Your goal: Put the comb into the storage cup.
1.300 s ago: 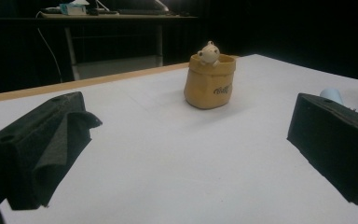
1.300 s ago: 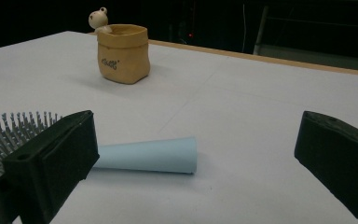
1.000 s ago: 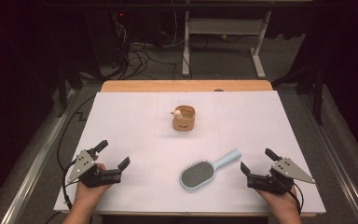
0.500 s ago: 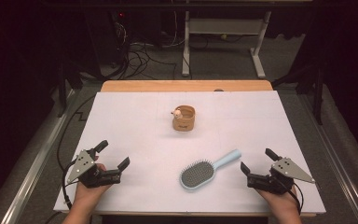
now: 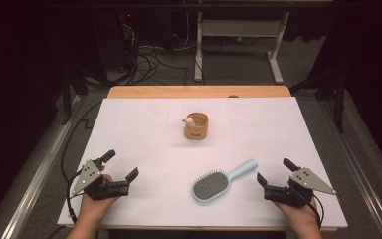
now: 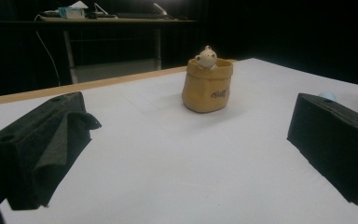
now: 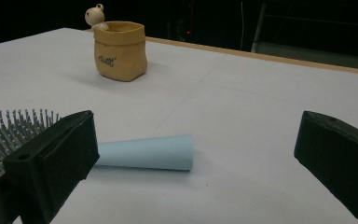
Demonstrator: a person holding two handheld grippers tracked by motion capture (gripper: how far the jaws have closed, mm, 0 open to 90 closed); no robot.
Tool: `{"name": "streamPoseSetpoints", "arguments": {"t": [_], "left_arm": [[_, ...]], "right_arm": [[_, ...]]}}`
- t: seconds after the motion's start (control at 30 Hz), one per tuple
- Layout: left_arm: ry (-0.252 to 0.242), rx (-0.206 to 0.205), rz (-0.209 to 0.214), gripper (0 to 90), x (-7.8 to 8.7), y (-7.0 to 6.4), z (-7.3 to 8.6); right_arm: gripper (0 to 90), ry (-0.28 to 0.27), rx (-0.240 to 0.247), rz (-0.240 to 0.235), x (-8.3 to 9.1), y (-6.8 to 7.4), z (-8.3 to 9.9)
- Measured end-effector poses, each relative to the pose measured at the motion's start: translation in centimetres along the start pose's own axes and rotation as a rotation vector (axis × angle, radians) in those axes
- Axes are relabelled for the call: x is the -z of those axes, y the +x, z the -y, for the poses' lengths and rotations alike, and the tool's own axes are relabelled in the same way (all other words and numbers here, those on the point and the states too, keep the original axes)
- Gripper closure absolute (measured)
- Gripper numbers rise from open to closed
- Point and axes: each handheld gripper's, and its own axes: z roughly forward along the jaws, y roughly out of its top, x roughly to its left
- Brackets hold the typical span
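High view: two hand-held tongs rest at the near edge of a white-covered counter (image 5: pixel 144 119). The left tongs (image 5: pixel 117 173) have their jaws spread wide with nothing between them; the right tongs (image 5: pixel 273 178) are likewise spread wide and empty. Just beside the right tongs, toward the left pair, lies a pale blue hairbrush (image 5: pixel 218 182), bristles up, its handle angled toward the far side. In the right gripper view the tapered handle (image 7: pixel 144 152) lies between the jaws but ahead of them, not touching either. Farther off, ahead of both tongs and well apart from them, stands a small tan sack-shaped cup (image 5: pixel 196 125) with a tiny animal figure (image 5: pixel 189 120) peeking over its rim. Likely risks: the handle is smooth and tapers, so a pinch near its thin part could let it slip or spin the brush; closing on the bristles could tip it. Dark script is printed on the cup's front, too small to read.
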Motion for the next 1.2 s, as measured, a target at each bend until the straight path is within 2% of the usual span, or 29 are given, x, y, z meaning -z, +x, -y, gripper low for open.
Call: {"name": "streamPoseSetpoints", "arguments": {"t": [0.27,0.43,0.5,0.6,0.7,0.8,0.87,0.93,0.97,1.0,1.03,1.1,1.13,1.2], "left_arm": [[-0.001,-0.003,0.001,0.2,0.01,0.0,-0.01],[0.001,-0.006,0.001,0.3,0.0,0.03,0.02],[0.0,-0.002,-0.006,0.2,-0.01,0.01,0.05],[0.003,-0.005,-0.005,0.2,0.0,0.03,0.08],[0.009,0.008,-0.012,0.2,0.03,-0.05,0.17],[0.008,-0.011,-0.001,0.2,0.0,0.08,0.15],[0.01,0.017,-0.014,0.3,0.03,-0.09,0.2],[0.01,0.018,-0.015,0.3,0.02,-0.09,0.2],[0.01,0.018,-0.015,0.3,0.02,-0.09,0.2],[0.009,0.005,-0.009,0.3,0.02,-0.01,0.17],[0.006,0.004,-0.009,0.3,0.01,0.0,0.14],[0.006,0.003,-0.009,0.3,0.01,0.0,0.13],[0.004,0.012,-0.011,0.3,0.01,-0.05,0.14],[0.004,0.012,-0.011,0.3,0.01,-0.05,0.14]], "right_arm": [[4.1,-0.002,-0.004,0.005,0.07,-0.01,-0.03],[8.9,0.004,-0.004,0.006,0.11,-0.01,-0.04],[13.8,0.009,-0.005,0.004,0.14,0.0,-0.02],[16.0,0.016,-0.001,-0.001,0.14,0.01,0.0],[17.6,0.022,0.0,-0.003,0.04,0.08,0.05],[21.4,0.024,0.001,-0.009,0.01,0.09,0.07],[27.5,0.023,0.0,-0.019,0.1,0.1,0.06],[34.2,0.025,-0.003,-0.026,0.15,0.14,0.04],[34.2,0.025,-0.003,-0.026,0.15,0.14,0.04],[37.4,0.023,-0.002,-0.031,0.15,0.18,0.05],[43.6,0.029,0.004,-0.04,0.14,0.27,0.03],[46.7,0.032,0.008,-0.047,0.14,0.31,0.01],[52.6,0.033,0.009,-0.05,0.18,0.44,-0.03],[57.3,0.035,0.005,-0.054,0.2,0.48,-0.1]]}}
